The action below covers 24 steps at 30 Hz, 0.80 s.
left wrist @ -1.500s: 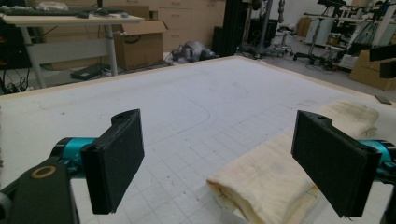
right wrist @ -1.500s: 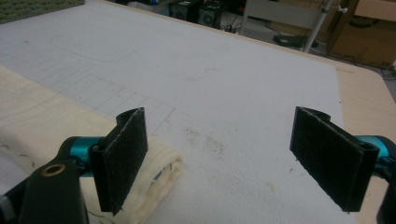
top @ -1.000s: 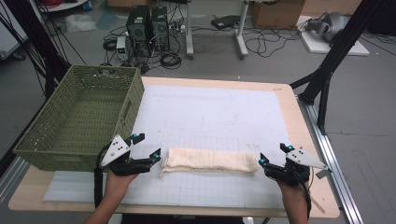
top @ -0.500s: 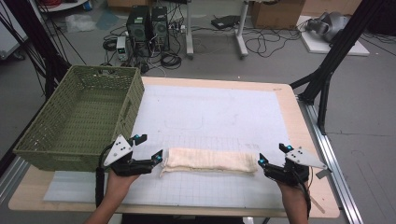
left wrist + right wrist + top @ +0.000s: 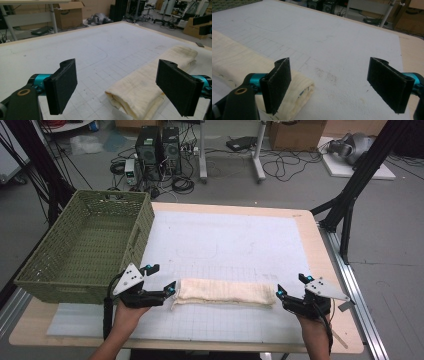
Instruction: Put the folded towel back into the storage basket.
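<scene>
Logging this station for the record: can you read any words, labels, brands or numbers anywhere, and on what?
None can be read.
The white gridded mat bears only faint drawn lines, no lettering.
The folded cream cloth, green woven basket and brown cardboard box show no legible print.

towel [image 5: 224, 292]: cream cloth, soft, wrinkly, matt
basket [image 5: 85, 245]: green woven plastic, ribbed
mat [image 5: 225, 240]: white, matt, faint grid, scuffed
table [image 5: 337, 285]: pale wood edge, smooth
jaw pads: black, matt, rough
</scene>
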Each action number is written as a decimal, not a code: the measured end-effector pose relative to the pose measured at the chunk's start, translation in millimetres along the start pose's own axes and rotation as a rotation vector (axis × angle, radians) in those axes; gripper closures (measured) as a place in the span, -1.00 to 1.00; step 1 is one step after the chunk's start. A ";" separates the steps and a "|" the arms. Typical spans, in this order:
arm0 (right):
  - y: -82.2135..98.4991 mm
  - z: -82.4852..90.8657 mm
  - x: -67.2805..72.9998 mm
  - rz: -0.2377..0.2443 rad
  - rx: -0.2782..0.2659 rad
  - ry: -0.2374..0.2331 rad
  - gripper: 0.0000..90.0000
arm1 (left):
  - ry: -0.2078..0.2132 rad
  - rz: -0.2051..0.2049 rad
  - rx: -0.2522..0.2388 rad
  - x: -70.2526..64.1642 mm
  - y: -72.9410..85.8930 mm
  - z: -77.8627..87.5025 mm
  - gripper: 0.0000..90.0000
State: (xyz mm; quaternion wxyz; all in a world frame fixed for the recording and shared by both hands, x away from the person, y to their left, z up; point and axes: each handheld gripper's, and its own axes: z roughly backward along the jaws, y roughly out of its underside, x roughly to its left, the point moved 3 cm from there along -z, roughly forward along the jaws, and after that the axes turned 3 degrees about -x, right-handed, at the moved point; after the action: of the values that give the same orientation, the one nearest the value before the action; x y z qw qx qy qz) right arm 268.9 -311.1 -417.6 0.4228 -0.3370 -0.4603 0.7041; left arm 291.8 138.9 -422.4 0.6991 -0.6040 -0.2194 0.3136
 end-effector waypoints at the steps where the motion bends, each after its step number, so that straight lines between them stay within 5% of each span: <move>1: 0.0 0.3 0.2 -0.002 0.002 0.000 -0.60 | 0.002 0.002 0.004 0.2 0.3 -0.6 -0.61; 24: -0.2 0.3 -0.7 -0.002 0.003 0.001 -0.60 | 0.056 0.052 0.145 -4.9 9.2 -22.6 -0.61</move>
State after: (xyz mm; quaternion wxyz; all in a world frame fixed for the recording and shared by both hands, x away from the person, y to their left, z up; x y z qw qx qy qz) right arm 269.0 -311.8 -417.2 0.4242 -0.3361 -0.4595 0.7043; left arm 302.2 120.2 -435.0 0.7384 -0.5659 -0.1606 0.3299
